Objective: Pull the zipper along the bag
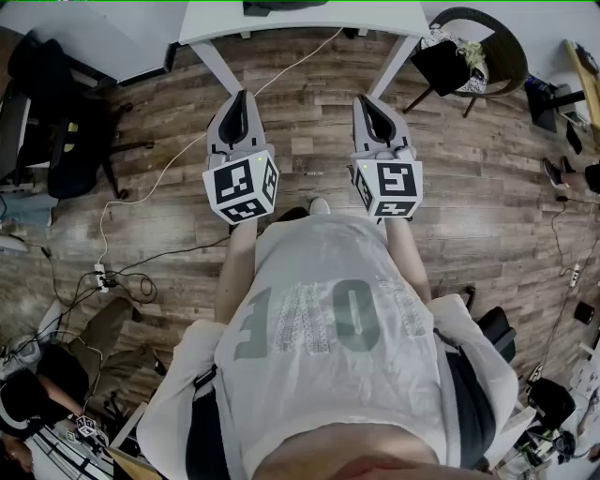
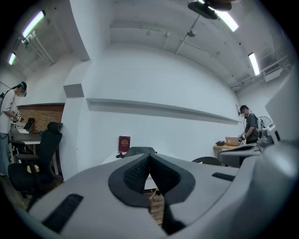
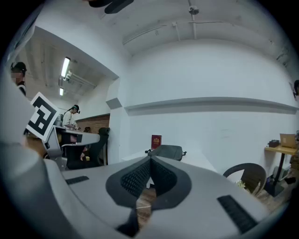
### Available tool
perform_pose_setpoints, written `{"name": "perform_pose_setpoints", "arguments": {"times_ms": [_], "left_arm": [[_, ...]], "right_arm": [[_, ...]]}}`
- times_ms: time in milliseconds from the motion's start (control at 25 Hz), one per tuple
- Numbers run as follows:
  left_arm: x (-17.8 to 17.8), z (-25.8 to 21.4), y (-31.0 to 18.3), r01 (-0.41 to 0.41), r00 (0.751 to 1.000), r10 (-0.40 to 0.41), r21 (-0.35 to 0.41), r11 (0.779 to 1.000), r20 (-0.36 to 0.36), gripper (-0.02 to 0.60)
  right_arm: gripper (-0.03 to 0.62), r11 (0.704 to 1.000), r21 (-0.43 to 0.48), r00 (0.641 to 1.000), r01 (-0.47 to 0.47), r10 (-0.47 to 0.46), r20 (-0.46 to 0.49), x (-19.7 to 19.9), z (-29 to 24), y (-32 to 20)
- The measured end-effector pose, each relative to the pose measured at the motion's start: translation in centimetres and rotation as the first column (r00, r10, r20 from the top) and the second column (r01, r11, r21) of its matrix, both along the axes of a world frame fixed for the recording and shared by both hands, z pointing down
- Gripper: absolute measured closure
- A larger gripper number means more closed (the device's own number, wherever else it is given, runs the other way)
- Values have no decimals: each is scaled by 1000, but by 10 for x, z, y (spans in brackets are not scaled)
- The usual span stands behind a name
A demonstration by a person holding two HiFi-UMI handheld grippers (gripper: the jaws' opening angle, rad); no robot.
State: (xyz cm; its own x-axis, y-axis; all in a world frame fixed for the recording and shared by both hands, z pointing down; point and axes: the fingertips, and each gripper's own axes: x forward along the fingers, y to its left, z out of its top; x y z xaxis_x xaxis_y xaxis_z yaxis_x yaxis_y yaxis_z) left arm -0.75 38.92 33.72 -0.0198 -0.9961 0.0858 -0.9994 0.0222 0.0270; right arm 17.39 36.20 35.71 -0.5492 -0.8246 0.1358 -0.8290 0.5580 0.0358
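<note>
While the dark bag (image 2: 140, 151) lies ahead on the white worktop (image 1: 309, 23), out of reach, left gripper (image 1: 238, 97) and right gripper (image 1: 368, 101) are closed on nothing (a level waiting pose, seemingly).

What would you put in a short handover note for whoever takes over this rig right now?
Left gripper: shut, empty, held level in the air.
Right gripper: shut, empty, beside the left one.
Bag: dark, on the white table ahead, apart from both grippers. Its zipper is too far away to make out.
Done: nothing on the bag yet, as far as can be seen.
Left: step up to the table, probably steady the bag with one gripper, take the zipper pull with the other and draw it along.
</note>
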Motion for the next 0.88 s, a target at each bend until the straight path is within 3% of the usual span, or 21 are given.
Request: {"name": "perform_pose_setpoints", "arguments": {"times_ms": [440, 880], "left_arm": [[-5, 7, -8, -29, 1000, 29, 2, 1000, -2, 557], [-8, 15, -28, -16, 999, 16, 0, 1000, -40, 555]], "right_arm": [[566, 1000, -17, 1000, 12, -11, 2, -8, 4, -5], [566, 997, -77, 1000, -4, 3, -22, 8, 29, -16]]}}
